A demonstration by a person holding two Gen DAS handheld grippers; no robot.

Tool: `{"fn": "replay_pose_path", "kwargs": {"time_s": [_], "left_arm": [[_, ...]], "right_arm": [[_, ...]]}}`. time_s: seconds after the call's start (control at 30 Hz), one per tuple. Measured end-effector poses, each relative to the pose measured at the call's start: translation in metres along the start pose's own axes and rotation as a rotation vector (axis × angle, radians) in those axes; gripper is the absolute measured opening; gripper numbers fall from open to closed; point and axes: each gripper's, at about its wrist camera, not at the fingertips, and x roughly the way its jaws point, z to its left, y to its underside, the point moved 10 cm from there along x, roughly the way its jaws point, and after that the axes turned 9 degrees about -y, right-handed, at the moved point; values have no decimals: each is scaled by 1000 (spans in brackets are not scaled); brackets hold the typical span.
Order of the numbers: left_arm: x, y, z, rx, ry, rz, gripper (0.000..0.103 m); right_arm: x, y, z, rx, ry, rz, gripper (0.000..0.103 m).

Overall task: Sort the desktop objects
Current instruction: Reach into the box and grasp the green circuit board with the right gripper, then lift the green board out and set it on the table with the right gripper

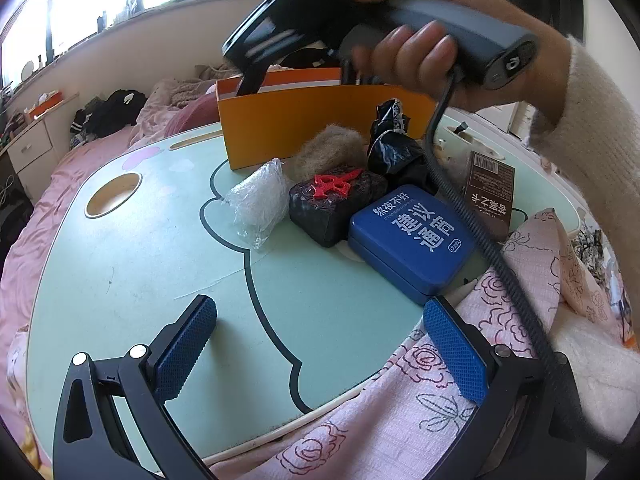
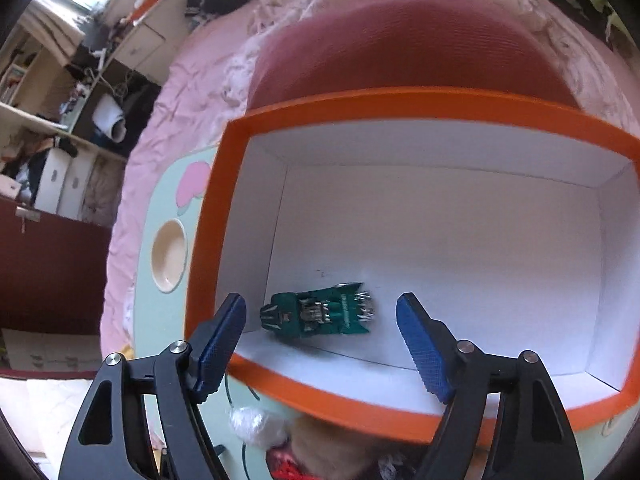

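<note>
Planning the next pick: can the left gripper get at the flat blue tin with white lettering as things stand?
Probably yes. The left gripper is open with nothing held, and the flat blue tin lies just ahead, top uncovered, though the black coiled cable runs alongside it.

Blue tin, lid, at 3 o'clock of table centre: "熬夜不好", "建议通宵", "durex".
Brown packet, at 2 o'clock: barcode; Chinese print, not legible.

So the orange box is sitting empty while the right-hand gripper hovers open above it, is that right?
Not quite. The orange box is not empty: the right wrist view shows a small green toy car lying on its white floor. The rest holds: the right gripper is open above the box.
</note>
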Motion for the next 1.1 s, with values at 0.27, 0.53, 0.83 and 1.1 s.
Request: {"fn": "replay_pose_path", "kwargs": {"time_s": [0.27,0.53,0.83,1.1], "left_arm": [[-1,-4,-1,0,3,0,103],[1,-5,0,1,4,-1,103],[0,-5,0,2,5,-2,103],[0,-4,0,3,6,-2,103]], "right_arm": [[-6,-3,-6,-51,86,-36,54],[-20,-4,-24,-17,80,-91,52],[-47,-10,-37,20,-13,-214,52],[-132,17,-27,-34,-120,-407,52]]}}
